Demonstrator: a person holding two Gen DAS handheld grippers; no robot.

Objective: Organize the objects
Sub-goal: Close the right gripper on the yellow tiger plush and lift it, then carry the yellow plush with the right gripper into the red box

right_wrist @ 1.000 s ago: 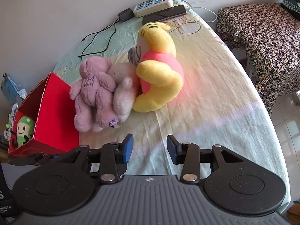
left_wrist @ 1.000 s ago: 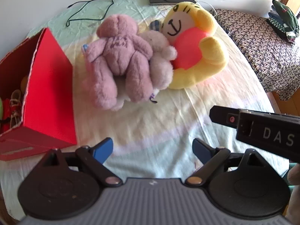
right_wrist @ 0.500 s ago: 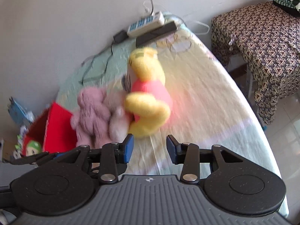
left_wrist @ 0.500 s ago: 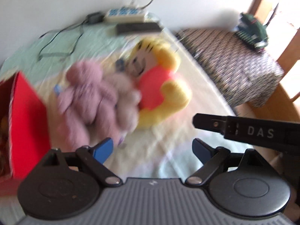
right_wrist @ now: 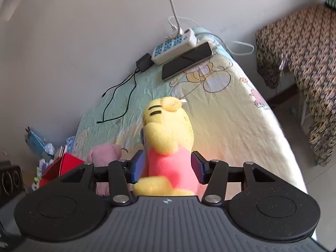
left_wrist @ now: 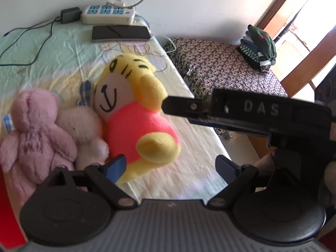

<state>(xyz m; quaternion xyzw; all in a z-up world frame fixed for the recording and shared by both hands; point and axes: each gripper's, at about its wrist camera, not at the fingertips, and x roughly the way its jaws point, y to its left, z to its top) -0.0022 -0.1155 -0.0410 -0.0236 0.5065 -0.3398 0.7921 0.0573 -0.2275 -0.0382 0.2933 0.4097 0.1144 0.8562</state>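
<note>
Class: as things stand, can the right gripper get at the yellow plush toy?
Probably yes: the right gripper, its jaws opening, already straddles the yellow plush toy, with nothing between them.

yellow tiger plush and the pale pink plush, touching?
Touching. In the left wrist view the yellow tiger plush rests its face and pink belly directly against the pale pink plush, with no sheet between.

Both grippers tilted downward, jaws apart

The left gripper (left_wrist: 170,166) holds its jaws wide with nothing between them; the right gripper (right_wrist: 168,167) is opening its jaws, its blue pads (right_wrist: 137,166) straddling a plush toy.
</note>
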